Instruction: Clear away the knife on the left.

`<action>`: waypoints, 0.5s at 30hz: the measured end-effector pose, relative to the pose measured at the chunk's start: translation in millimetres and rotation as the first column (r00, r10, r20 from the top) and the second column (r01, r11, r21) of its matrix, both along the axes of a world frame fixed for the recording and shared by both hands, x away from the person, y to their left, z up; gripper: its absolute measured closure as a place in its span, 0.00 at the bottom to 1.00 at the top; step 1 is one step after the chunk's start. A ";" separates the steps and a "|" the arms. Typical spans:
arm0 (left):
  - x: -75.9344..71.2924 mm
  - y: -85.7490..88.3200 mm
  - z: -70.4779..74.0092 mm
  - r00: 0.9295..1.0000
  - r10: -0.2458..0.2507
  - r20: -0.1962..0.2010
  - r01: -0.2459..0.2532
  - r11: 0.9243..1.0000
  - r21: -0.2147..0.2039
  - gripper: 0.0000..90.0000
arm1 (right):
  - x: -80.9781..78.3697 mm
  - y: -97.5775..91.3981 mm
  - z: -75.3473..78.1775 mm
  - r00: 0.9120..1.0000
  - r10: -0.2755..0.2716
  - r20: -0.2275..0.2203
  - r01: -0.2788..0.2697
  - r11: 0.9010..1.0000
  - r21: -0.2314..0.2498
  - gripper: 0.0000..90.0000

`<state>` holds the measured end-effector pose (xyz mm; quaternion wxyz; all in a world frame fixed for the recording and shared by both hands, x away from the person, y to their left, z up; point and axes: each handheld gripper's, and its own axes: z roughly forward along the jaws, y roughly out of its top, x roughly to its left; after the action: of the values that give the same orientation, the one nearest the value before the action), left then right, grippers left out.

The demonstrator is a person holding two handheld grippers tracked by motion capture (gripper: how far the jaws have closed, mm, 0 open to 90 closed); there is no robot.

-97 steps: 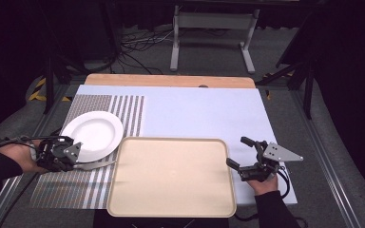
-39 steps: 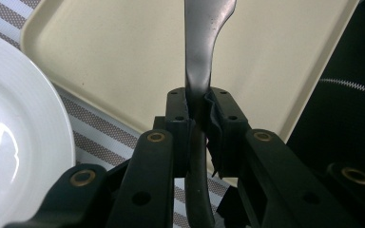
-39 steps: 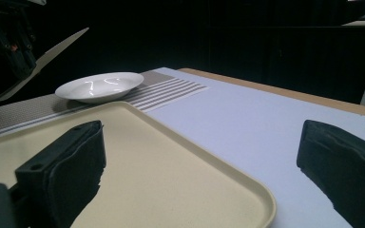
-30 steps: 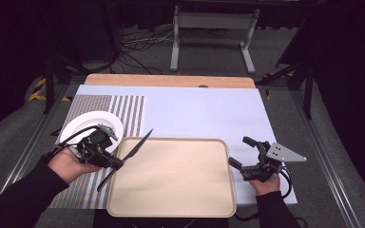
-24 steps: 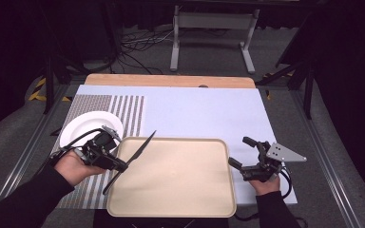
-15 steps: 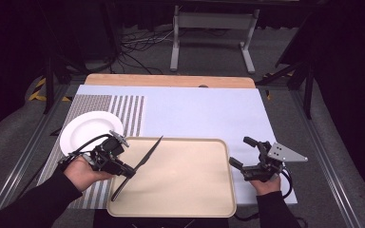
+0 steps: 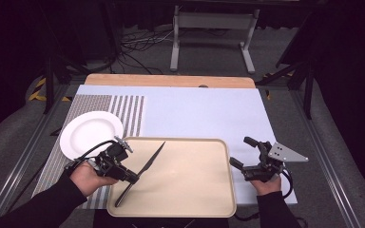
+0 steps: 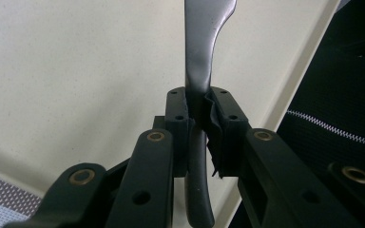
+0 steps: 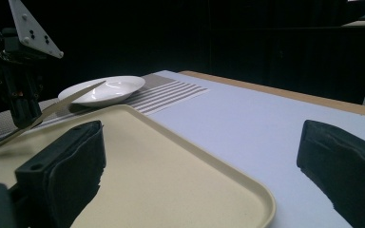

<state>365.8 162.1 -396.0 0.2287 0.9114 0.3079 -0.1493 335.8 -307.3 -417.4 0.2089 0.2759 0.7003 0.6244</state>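
Note:
A dark table knife lies slanted and low over the left part of the beige tray. My left gripper is shut on the knife near its middle. In the left gripper view the pads pinch the knife over the tray. A white plate sits on the striped mat left of the tray. My right gripper stands open by the tray's right edge, with nothing between its jaws. The right gripper view shows the knife, the plate and the left gripper beyond the tray.
A pale blue cloth covers the table, with a striped placemat at its left and a wooden edge at the back. Metal rails run along both sides. A stand and cables lie on the floor beyond.
My left gripper has carried the knife right and down, from beside the plate to over the tray's left part. The right gripper has stayed in place.

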 end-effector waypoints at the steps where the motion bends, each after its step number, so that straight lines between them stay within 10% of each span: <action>1: 0.6 0.8 -1.4 1.000 0.002 -0.004 -0.002 1.000 -0.002 0.89 | 0.1 -0.7 0.0 1.000 -0.001 -0.001 0.001 1.000 0.002 0.03; 15: 7.4 4.3 -14.5 0.999 0.038 -0.027 -0.037 0.999 0.027 0.88 | 0.1 -0.8 -0.2 1.000 0.000 -0.008 0.000 1.000 0.008 0.03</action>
<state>373.2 166.4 -410.4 0.2150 0.9062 0.3303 -0.1534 335.9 -308.1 -417.6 0.2050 0.2791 0.6987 0.6260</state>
